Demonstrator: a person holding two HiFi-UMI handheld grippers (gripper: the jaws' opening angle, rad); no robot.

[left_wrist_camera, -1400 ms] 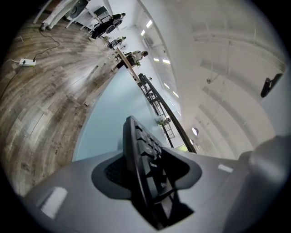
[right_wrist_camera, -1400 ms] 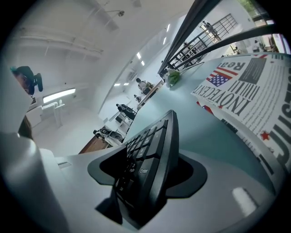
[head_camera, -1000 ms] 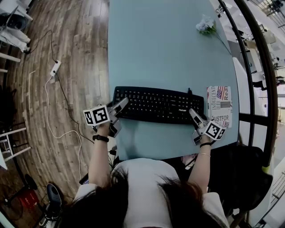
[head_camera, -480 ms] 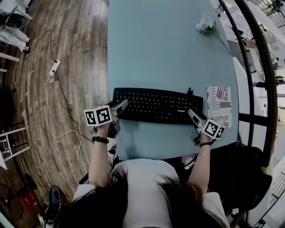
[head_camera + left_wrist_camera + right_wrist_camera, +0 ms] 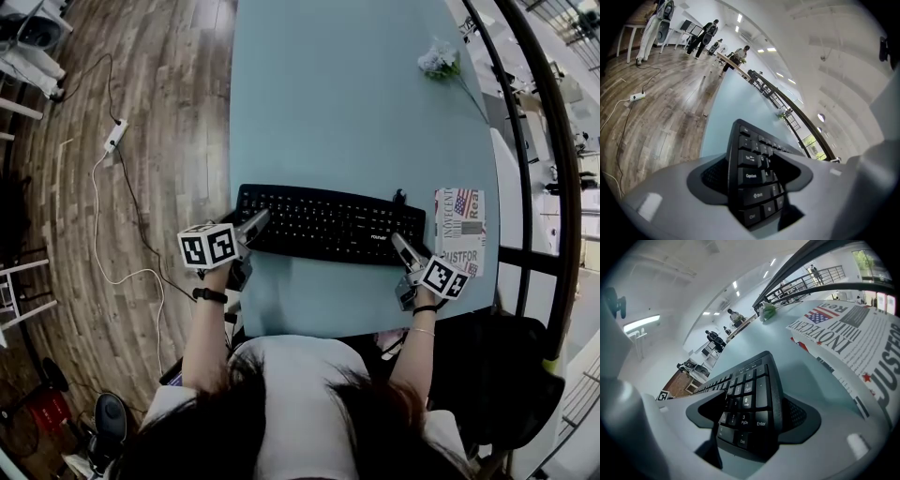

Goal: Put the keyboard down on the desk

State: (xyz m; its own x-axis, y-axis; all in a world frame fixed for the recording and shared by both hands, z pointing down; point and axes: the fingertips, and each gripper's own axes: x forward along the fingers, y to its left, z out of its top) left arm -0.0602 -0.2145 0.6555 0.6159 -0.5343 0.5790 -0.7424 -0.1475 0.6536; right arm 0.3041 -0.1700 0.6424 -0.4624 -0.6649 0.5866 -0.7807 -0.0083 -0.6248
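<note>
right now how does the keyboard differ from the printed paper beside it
Colour: the keyboard is black, the printed paper white with dark print and a flag. Size: the keyboard is much longer than the paper. Both lie flat on the blue desk.

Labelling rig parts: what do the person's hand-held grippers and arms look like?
The left hand-held gripper and right hand-held gripper each have light grey jaws with dark pads and a white cube of black square markers. Both are opening, the keyboard's ends between their jaws. A black band circles each wrist; the top is white, short-sleeved.
</note>
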